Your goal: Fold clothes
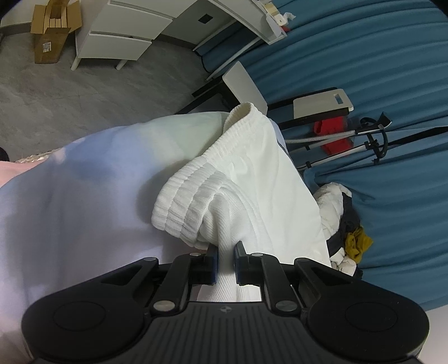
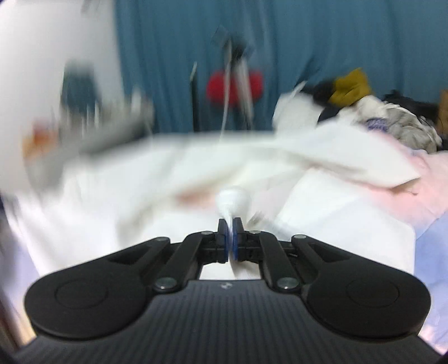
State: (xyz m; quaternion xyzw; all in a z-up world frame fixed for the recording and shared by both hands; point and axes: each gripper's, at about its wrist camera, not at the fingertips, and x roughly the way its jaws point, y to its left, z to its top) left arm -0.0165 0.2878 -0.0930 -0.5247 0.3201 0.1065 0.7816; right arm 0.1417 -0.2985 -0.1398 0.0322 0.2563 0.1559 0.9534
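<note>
A white garment [image 1: 252, 179] with a ribbed elastic band lies bunched on the pale sheet [image 1: 84, 201] in the left wrist view. My left gripper [image 1: 226, 249] is shut on a fold of it just below the band. In the blurred right wrist view, my right gripper [image 2: 230, 224] is shut on a thin pinch of the same white garment [image 2: 232, 198], which stretches away across the bed. The blurred grey shape [image 2: 98, 131] at the left of that view looks like the other gripper.
A pile of mixed clothes [image 2: 392, 120] with a mustard piece [image 1: 357, 242] sits at the bed's far side against the blue curtain [image 1: 378, 70]. Behind stand a red object on a stand [image 2: 235, 86], white drawers [image 1: 120, 30] and cardboard boxes [image 1: 53, 25] on the grey floor.
</note>
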